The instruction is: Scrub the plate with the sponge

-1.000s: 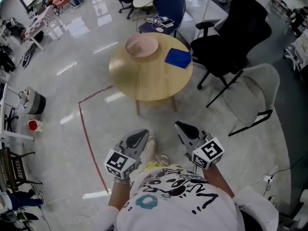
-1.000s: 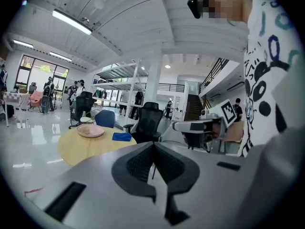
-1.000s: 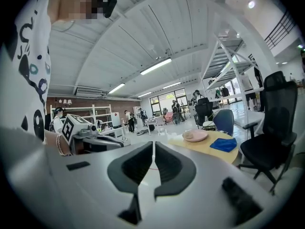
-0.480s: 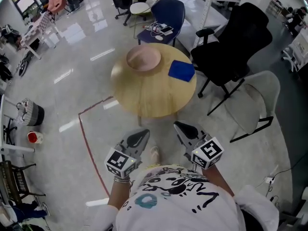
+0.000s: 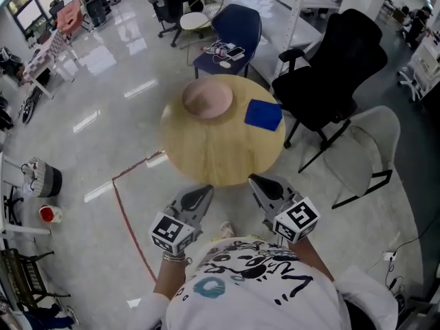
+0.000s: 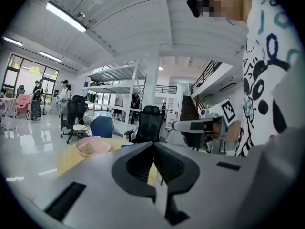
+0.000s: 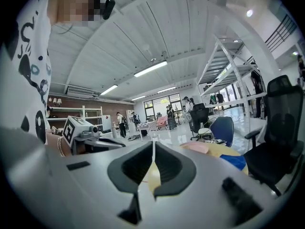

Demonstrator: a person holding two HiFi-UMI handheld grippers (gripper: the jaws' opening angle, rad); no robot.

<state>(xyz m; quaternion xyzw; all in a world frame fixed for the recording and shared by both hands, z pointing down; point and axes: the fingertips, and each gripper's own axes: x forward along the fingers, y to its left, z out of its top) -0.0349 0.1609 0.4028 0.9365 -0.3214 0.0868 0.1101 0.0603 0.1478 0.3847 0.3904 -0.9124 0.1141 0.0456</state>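
Since a second ago we have carried both grippers toward the round wooden table (image 5: 220, 153), and its near edge now lies just ahead of the jaw tips. Our left gripper (image 5: 205, 189) has its jaws pressed together on nothing, and our right gripper (image 5: 254, 179) is likewise closed and empty. They sit side by side, apart, both pointing at the table. Ahead of the left gripper, on the table's far side, stands the pink plate (image 5: 217, 95), with a tan sponge (image 6: 87, 148) lying in it. Ahead of the right gripper, beside the plate and apart from it, lies a blue cloth (image 5: 264, 114). Beyond the cloth, off to the right gripper's right, stands a black office chair (image 5: 340, 53)
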